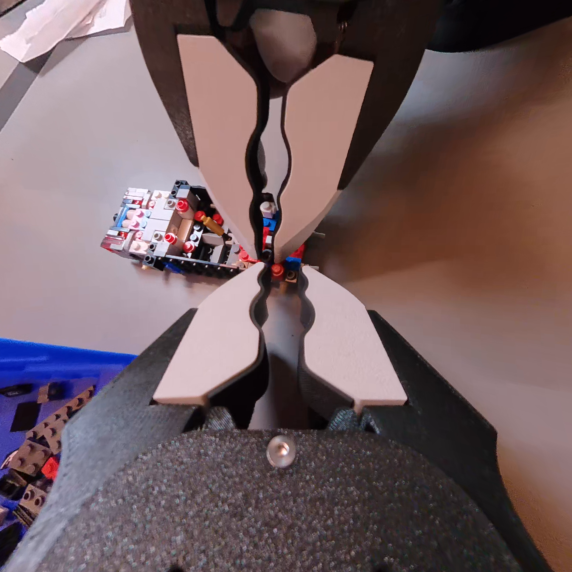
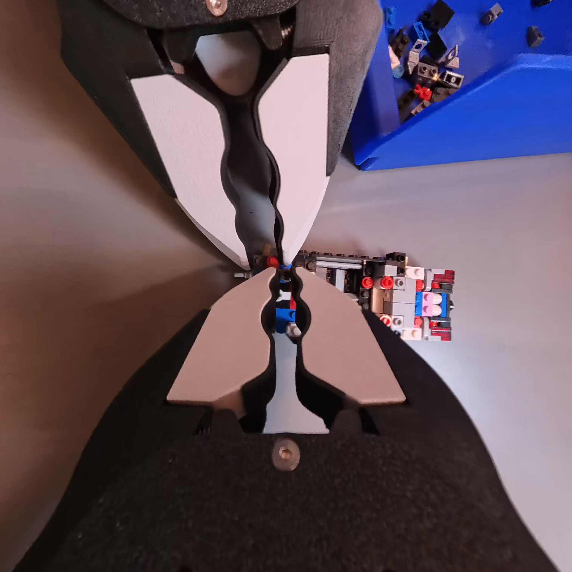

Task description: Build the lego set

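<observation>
Blue bin [image 2: 483, 130] holds loose bricks [image 2: 433, 71]; both hand-held grippers' grip seemingly unclear.

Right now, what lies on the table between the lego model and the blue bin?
In the right wrist view, only bare grey table lies between the lego model and the blue bin; they stand apart.

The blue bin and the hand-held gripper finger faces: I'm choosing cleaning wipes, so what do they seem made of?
The blue bin looks like moulded hard plastic: even colour, rounded edges, a soft sheen. The left hand-held gripper has fingers faced with pale matte plates, probably plastic, on a black grainy body that looks 3D-printed. The exact material is not certain.
</observation>
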`<state>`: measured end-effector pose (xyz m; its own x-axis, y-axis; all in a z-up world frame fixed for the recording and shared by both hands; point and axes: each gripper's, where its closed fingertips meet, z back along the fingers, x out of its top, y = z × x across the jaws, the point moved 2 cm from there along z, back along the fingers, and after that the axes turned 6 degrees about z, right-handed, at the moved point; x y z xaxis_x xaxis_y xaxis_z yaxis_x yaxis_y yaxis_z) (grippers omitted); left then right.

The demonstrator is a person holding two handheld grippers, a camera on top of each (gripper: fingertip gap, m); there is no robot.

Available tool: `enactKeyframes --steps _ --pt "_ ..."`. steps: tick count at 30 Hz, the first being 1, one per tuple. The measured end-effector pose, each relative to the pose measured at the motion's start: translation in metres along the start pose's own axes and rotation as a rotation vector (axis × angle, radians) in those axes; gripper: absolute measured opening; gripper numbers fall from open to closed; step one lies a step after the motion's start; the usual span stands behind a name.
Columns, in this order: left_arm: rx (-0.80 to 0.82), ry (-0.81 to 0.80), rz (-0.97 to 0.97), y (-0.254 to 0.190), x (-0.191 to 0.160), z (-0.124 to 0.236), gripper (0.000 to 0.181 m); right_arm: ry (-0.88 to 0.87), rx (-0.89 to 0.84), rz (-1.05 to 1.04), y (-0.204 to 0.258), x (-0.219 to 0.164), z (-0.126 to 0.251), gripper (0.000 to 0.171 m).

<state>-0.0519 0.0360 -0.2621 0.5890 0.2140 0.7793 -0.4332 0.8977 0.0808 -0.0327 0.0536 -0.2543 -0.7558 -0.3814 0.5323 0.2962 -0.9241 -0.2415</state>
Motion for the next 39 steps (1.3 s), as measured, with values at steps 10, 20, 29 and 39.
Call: enactKeyframes --steps 10,20,29,39 --pt "-0.016 -0.004 0.041 0.0 0.001 0.0 0.016 -0.165 -0.122 -0.133 -0.021 0.0 0.017 0.0" --pt "-0.027 -0.007 0.024 -0.003 0.001 0.0 0.016 -0.035 -0.019 -0.003 -0.001 -0.004 0.003 0.017" --pt "-0.044 -0.011 -0.006 -0.004 0.0 0.001 0.016 0.118 0.235 0.159 -0.002 0.0 0.0 0.015" --pt "-0.056 -0.011 -0.005 -0.004 0.0 0.001 0.016 0.156 0.37 0.257 -0.003 0.002 -0.001 0.015"
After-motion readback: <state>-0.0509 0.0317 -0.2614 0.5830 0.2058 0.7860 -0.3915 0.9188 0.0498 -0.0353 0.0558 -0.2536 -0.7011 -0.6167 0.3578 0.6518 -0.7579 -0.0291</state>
